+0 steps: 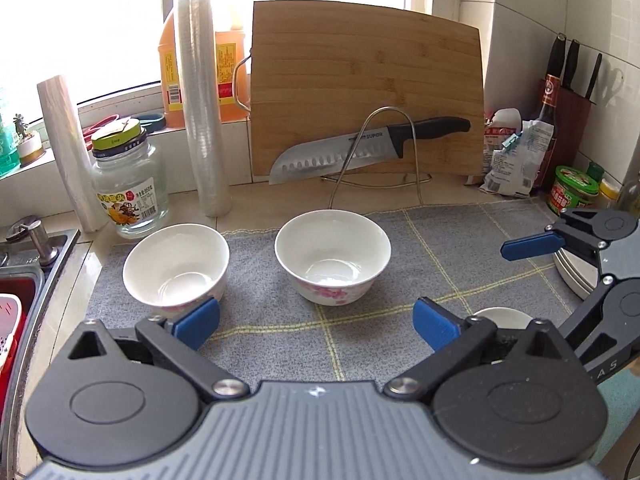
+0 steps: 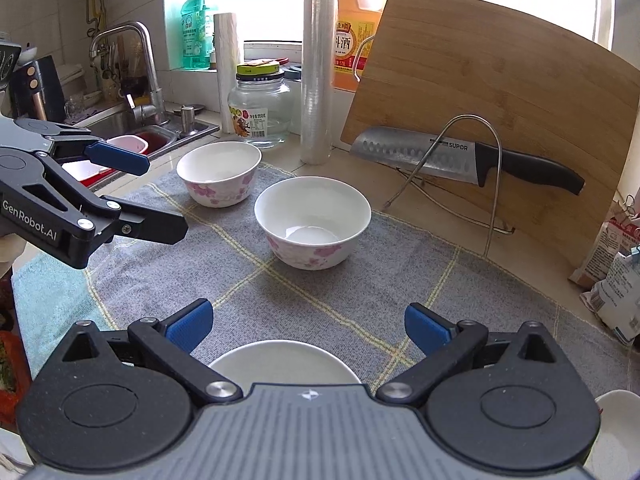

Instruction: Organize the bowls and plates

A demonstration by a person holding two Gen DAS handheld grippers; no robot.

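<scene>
Left wrist view first: my left gripper [image 1: 316, 322] has its jaws wide apart over the grey checked mat [image 1: 420, 256], holding nothing. Just past its left fingertip sits the left bowl [image 1: 176, 266], white with pink blossoms low on the wall, upright and empty. Centred beyond the gap is the middle bowl [image 1: 333, 255], same pattern, also empty, standing apart from the first. By the right fingertip a white rim [image 1: 500, 317] peeks out; I can't tell whether it is a bowl or a plate. At the mat's right edge, white plates [image 1: 572, 276] are mostly hidden behind my right gripper [image 1: 536, 245], whose lower finger is cut off there.

From the right wrist view, my right gripper [image 2: 307, 326] also stands open and empty, with a white plate [image 2: 286, 362] directly below it on the mat, its near half covered by the gripper body. Another white dish [image 2: 618, 428] is cropped at the lower right.

Beyond the mat, an empty glass jar [image 1: 130, 184] with a yellow lid stands left of a cling film roll [image 1: 200, 104], and a Supor knife [image 1: 360, 148] rests in a wire rack [image 1: 380, 152] against the bamboo cutting board [image 1: 368, 80].
</scene>
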